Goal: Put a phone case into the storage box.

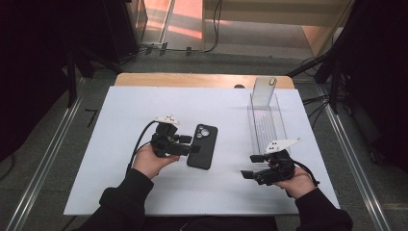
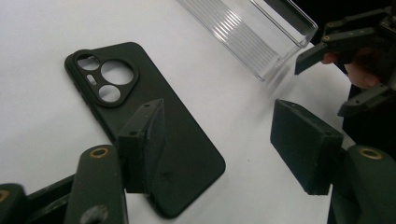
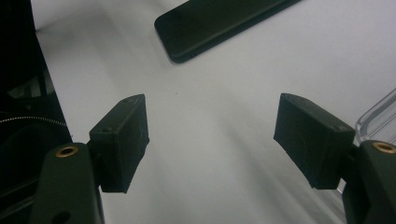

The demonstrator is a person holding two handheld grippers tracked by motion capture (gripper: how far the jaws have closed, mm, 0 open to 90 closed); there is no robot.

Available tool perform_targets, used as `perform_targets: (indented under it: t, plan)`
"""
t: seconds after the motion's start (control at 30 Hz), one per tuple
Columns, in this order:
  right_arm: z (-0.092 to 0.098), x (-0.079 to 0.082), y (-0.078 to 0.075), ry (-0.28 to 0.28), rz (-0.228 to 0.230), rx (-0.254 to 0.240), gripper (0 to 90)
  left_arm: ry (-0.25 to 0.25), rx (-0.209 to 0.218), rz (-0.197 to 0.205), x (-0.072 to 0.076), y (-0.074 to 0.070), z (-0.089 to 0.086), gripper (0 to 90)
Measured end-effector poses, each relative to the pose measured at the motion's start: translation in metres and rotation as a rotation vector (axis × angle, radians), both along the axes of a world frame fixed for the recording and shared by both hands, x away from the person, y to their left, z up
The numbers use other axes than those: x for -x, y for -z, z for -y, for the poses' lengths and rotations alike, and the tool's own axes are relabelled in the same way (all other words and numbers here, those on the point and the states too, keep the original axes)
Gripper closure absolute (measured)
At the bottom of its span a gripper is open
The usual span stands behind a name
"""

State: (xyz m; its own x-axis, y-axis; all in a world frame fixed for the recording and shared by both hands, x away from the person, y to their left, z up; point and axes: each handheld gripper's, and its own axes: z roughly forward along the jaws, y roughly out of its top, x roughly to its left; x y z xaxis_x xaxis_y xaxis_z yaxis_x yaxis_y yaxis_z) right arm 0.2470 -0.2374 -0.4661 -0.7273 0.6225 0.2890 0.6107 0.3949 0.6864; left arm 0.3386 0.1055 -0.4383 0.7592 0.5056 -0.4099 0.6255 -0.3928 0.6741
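The left tongs (image 2: 219, 140), spread and gripping nothing, hovered over the near end of the black phone case (image 2: 140, 116) lying flat on the desk (image 1: 120, 110); a sound grasp required straddling both long edges, while the right tongs (image 3: 224, 140) stood spread and empty.

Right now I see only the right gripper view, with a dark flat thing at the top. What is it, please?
Observer: A black phone case, lying back up. The left gripper view shows its camera holes.
Operator: Where is the left gripper?
Observer: In the high view the left gripper is at the case's left edge, with its jaws open and gripping nothing.
Operator: And the clear thing on my right?
Observer: A long clear box. A clear case stands upright at its far end.
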Motion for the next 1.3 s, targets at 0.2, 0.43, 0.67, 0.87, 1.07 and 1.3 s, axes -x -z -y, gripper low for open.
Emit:
perform_targets:
  t: [0.2, 0.43, 0.67, 0.87, 1.07, 1.3]
  plan:
    - [0.000, 0.000, 0.001, -0.001, 0.000, 0.005, 24.0, 0.008, -0.039, 0.001, -0.004, 0.002, 0.016, 46.5]
    - [0.000, -0.001, 0.002, -0.008, -0.004, 0.011, 24.0, 0.043, -0.059, 0.008, -0.006, 0.010, 0.035, 76.7]
    - [0.001, -0.001, 0.001, -0.003, -0.003, 0.008, 24.0, 0.096, -0.089, 0.015, -0.004, 0.024, 0.052, 90.0]
    - [0.001, -0.001, 0.001, -0.006, -0.001, 0.011, 24.0, 0.119, -0.138, 0.001, 0.000, 0.039, 0.062, 89.9]
    - [0.000, -0.001, 0.002, -0.007, -0.001, 0.011, 24.1, 0.123, -0.170, 0.000, 0.005, 0.049, 0.068, 89.8]
    - [0.000, -0.001, 0.001, -0.010, 0.000, 0.007, 24.0, 0.109, -0.173, -0.032, 0.003, 0.059, 0.067, 89.9]
